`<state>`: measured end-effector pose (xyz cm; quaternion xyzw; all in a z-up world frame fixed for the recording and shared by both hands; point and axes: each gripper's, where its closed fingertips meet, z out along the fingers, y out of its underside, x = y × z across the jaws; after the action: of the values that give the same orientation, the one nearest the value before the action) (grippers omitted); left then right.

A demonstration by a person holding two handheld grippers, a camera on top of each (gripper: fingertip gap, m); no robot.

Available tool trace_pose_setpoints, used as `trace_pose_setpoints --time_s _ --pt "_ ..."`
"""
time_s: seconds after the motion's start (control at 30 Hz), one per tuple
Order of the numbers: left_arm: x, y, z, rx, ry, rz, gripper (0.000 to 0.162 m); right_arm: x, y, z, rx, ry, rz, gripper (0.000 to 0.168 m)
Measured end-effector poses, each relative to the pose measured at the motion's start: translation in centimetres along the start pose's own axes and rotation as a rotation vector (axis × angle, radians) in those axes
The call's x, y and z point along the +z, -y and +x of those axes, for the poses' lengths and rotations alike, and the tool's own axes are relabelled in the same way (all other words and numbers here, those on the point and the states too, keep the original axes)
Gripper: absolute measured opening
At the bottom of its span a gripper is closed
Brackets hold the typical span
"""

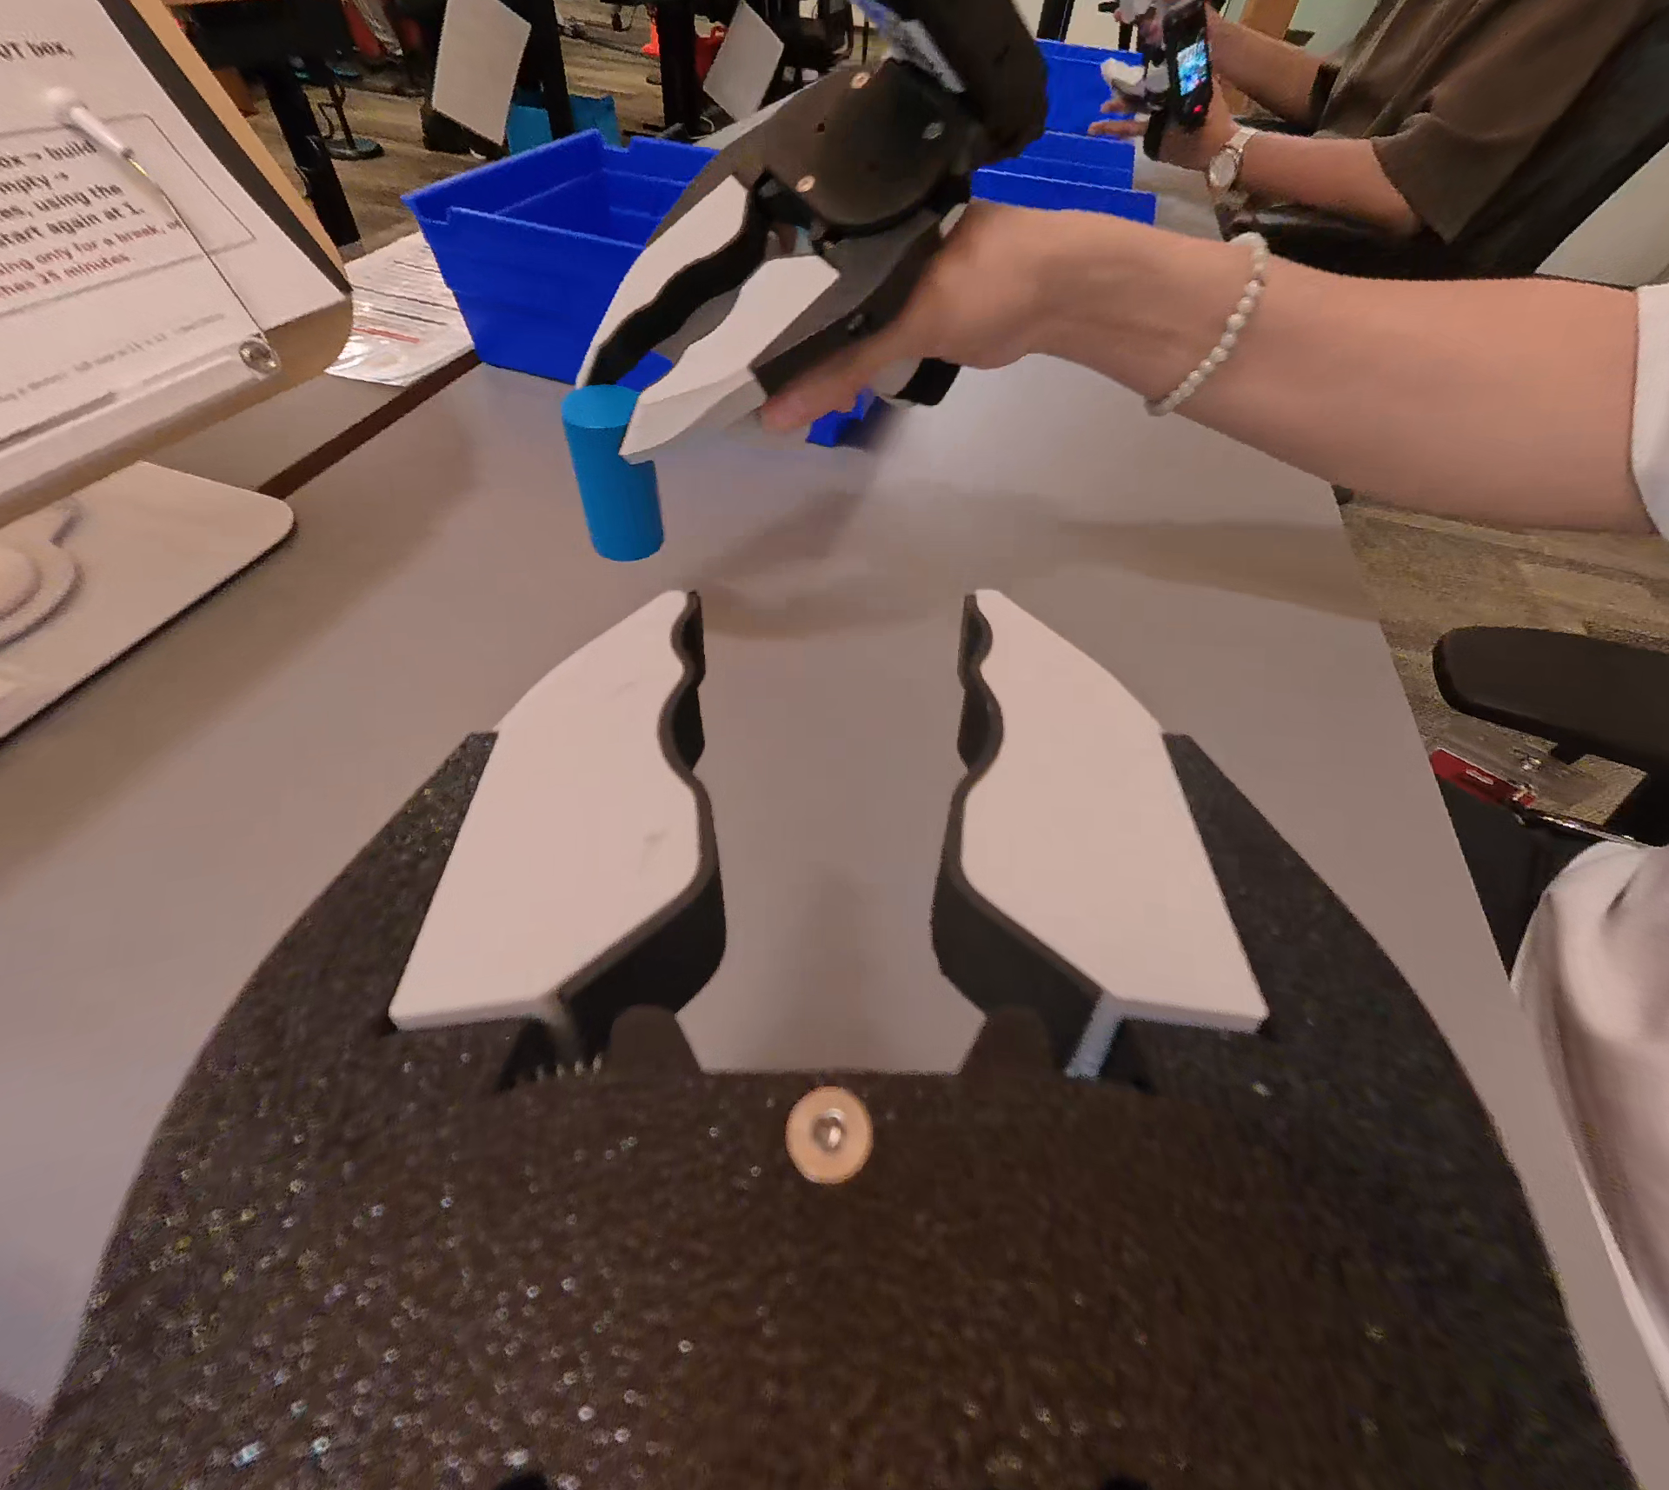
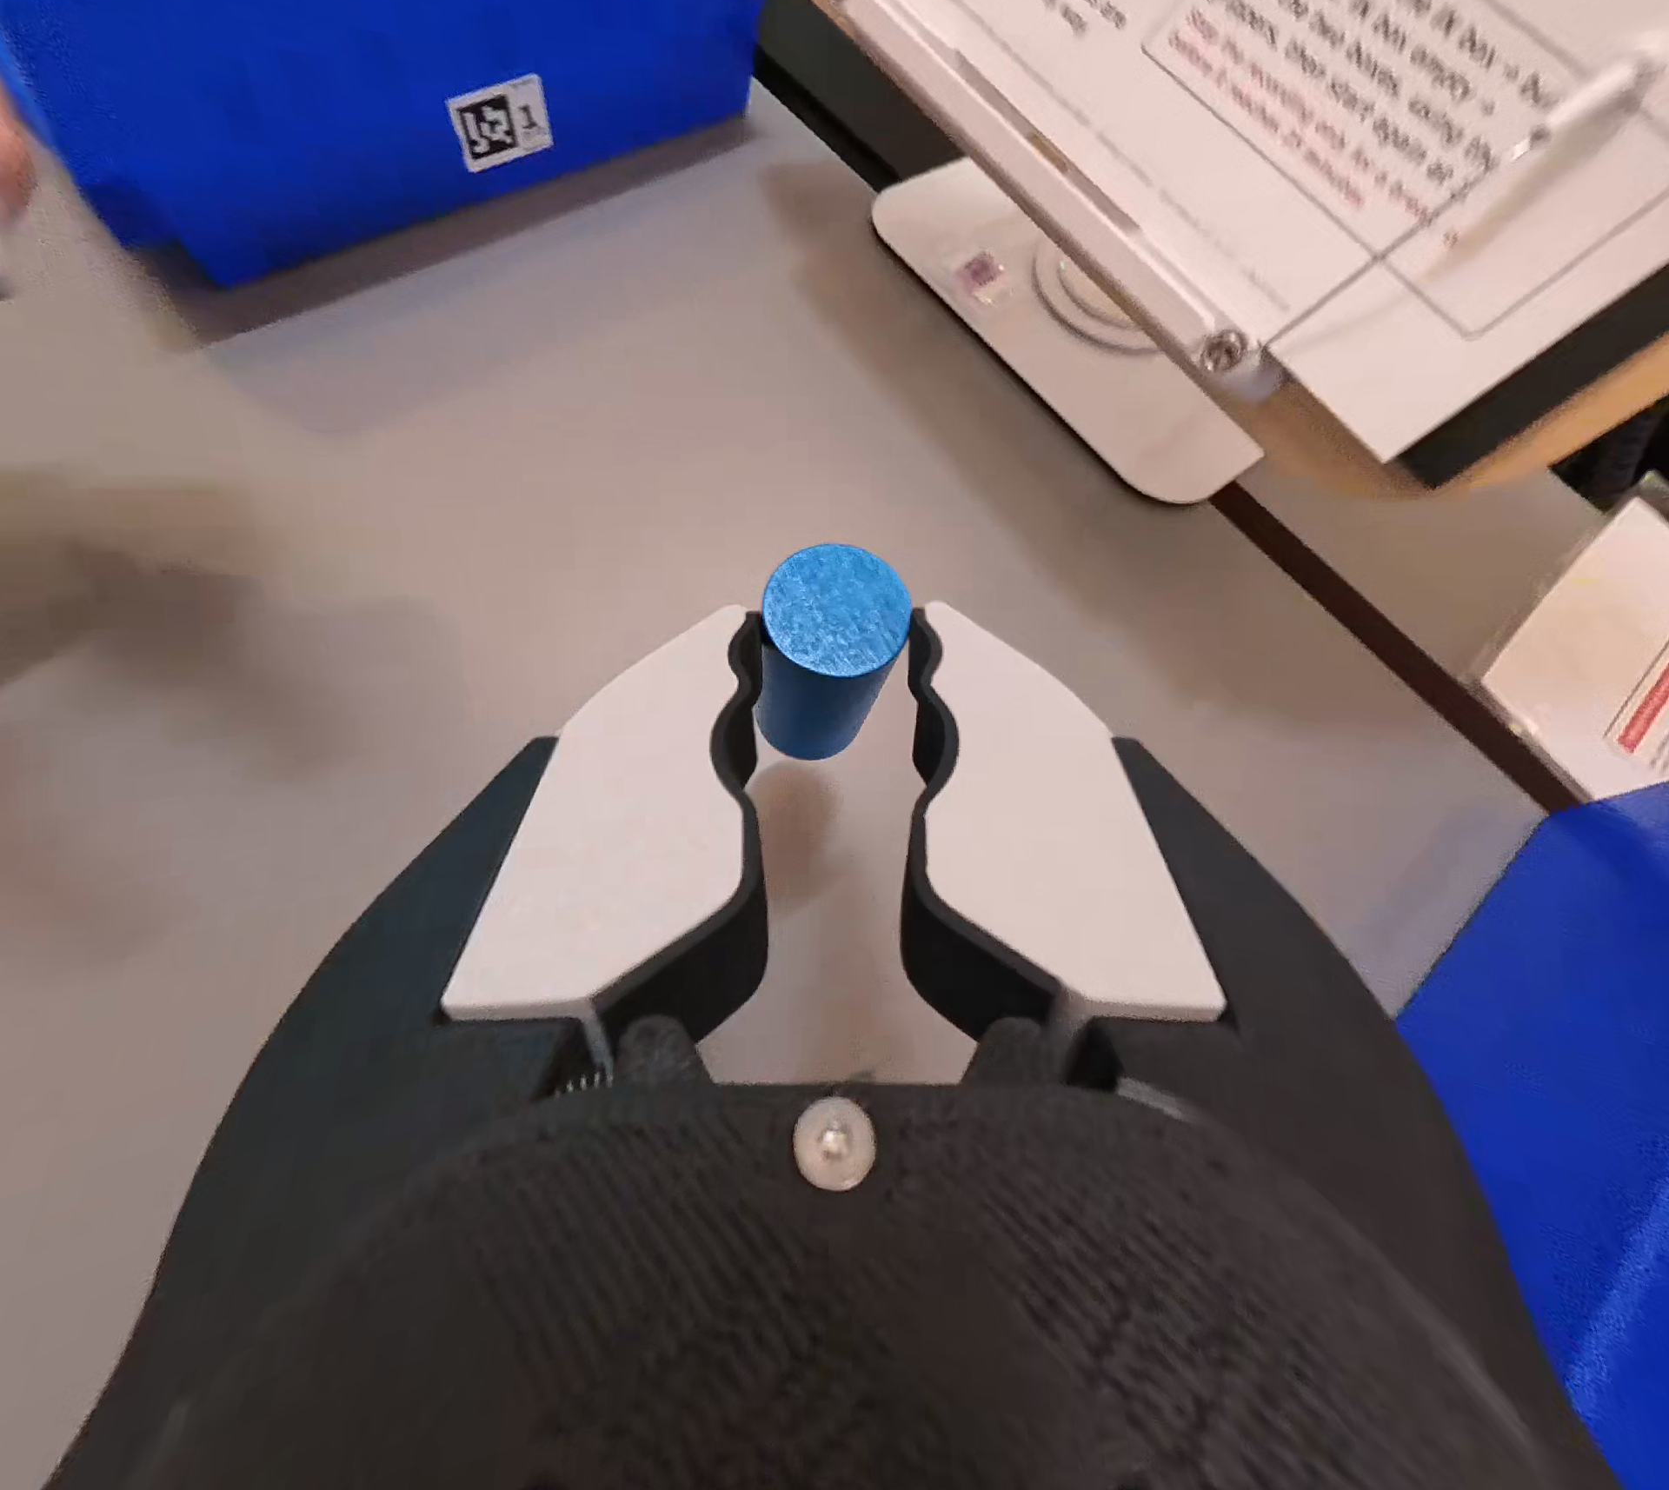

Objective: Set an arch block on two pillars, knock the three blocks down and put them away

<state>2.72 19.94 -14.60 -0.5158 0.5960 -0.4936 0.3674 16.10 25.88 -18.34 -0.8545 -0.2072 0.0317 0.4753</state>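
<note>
A blue cylinder [image 2: 817,706] is pinched between the tips of my right gripper [image 2: 835,620], which is shut on it. The cylinder stands nearly upright and seems to hang just above the grey table [image 2: 452,453]. In the left wrist view the right gripper [image 1: 614,417], held by a hand [image 1: 993,300], grips the cylinder [image 1: 619,498] near its top, ahead and a little left. My left gripper [image 1: 831,607] is open and empty over the table [image 1: 993,525], a short way behind the cylinder.
A blue bin [image 1: 533,254] stands at the table's far side; it also shows in the right wrist view [image 2: 271,74] with a marker tag. A tilted sign stand [image 1: 135,227] [image 2: 1264,92] is at the left. Another person [image 1: 1445,119] sits at the far right.
</note>
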Motion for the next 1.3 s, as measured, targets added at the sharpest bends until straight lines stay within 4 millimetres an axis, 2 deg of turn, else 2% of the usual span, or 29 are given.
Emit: trace_pose_setpoints --time_s 0.03,0.2,0.5,1.03,1.1,1.17,1.3 --pt "0.1 -0.3 0.2 -0.004 -0.003 -0.003 0.053 0.5 -0.6 0.1 0.023 0.001 -0.001 0.032" --pt "0.6 -1.5 1.4 -0.021 -0.029 -0.016 0.053 1.9 -2.6 0.6 0.082 -0.021 -0.001 0.032" --pt "0.8 -2.1 1.8 -0.045 -0.046 -0.020 0.053 3.2 -4.2 -1.2 -0.004 0.067 -0.037 0.032" --pt "0.8 -2.4 1.9 -0.074 -0.056 -0.021 0.054 3.2 -4.4 -1.0 -0.046 0.099 -0.077 0.032" --pt "0.6 -2.3 1.9 -0.073 -0.054 -0.018 0.055 3.3 -4.6 -0.8 -0.042 0.084 -0.091 0.040" --pt "0.3 -2.0 2.0 -0.077 -0.051 -0.007 0.055 3.3 -4.4 -0.8 -0.026 0.086 -0.077 0.056" --pt "-1.1 -0.6 1.8 -0.089 -0.030 0.033 0.055 2.4 -2.8 -1.2 0.018 0.104 -0.008 0.074"
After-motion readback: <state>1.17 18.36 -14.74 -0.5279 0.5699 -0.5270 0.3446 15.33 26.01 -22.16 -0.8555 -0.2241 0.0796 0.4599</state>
